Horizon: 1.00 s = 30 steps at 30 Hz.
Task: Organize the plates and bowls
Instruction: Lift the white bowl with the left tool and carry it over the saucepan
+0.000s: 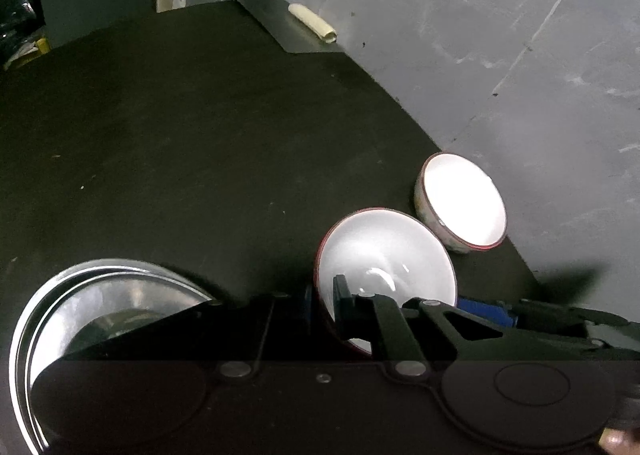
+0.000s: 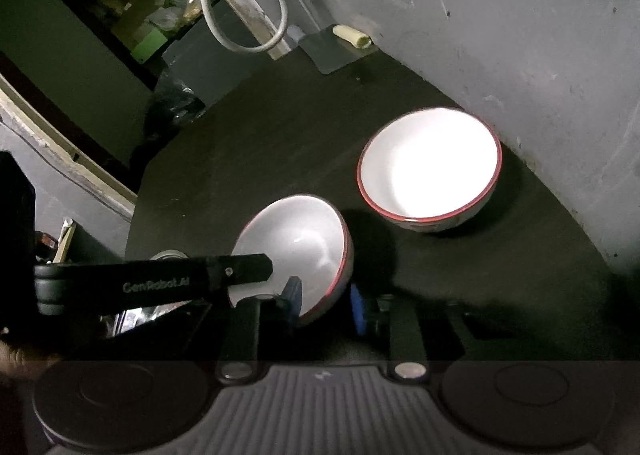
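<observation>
Two white bowls with red rims are counted on the dark tabletop (image 2: 248,127). The nearer bowl (image 2: 294,243) is tilted on its side, its mouth turned up and toward the cameras, and is gripped on two sides of its rim. The left gripper (image 1: 322,301) is closed on the rim, one blue-padded finger inside the bowl and one outside. The right gripper (image 2: 326,301) is likewise clamped on the opposite part of the rim, its blue pads set on either side of the wall. In the right wrist view the left gripper's black arm is seen reaching in from the left to the same bowl.

The second bowl (image 2: 430,169) stands upright, just beside the held one but apart from it, close to the curved edge of the tabletop and the grey wall (image 2: 500,35) behind.

One stack of metal plates (image 1: 100,303) is seen at the lower left of the left wrist view; their exact number cannot be told.

Beyond the bowls a wide stretch of tabletop lies open. At its far edge a dark flat sheet (image 1: 286,27) and one pale roll (image 1: 314,22) are seen, with a white cable (image 2: 244,15) looped above.
</observation>
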Each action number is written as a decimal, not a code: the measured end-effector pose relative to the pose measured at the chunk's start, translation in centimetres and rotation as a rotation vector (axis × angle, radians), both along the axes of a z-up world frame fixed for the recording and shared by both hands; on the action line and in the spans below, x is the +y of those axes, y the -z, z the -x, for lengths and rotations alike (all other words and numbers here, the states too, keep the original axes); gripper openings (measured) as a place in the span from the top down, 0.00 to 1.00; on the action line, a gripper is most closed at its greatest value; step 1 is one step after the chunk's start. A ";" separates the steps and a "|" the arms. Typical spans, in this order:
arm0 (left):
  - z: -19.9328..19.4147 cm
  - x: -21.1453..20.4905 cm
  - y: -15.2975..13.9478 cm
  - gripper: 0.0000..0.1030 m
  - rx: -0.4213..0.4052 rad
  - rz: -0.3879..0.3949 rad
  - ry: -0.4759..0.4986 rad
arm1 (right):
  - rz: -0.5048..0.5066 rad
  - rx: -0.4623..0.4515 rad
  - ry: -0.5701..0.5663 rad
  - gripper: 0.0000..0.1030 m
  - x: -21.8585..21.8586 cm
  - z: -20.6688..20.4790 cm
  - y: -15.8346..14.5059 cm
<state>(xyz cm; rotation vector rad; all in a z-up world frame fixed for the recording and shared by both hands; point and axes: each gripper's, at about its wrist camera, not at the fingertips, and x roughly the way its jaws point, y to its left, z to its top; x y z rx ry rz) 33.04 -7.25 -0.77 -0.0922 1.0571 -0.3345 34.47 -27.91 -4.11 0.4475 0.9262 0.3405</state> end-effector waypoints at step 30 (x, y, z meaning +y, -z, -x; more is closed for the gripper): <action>10.1 1.8 -4.8 0.89 -0.149 0.134 -0.056 | -0.001 -0.221 -0.226 0.74 -1.3 7.6 -5.8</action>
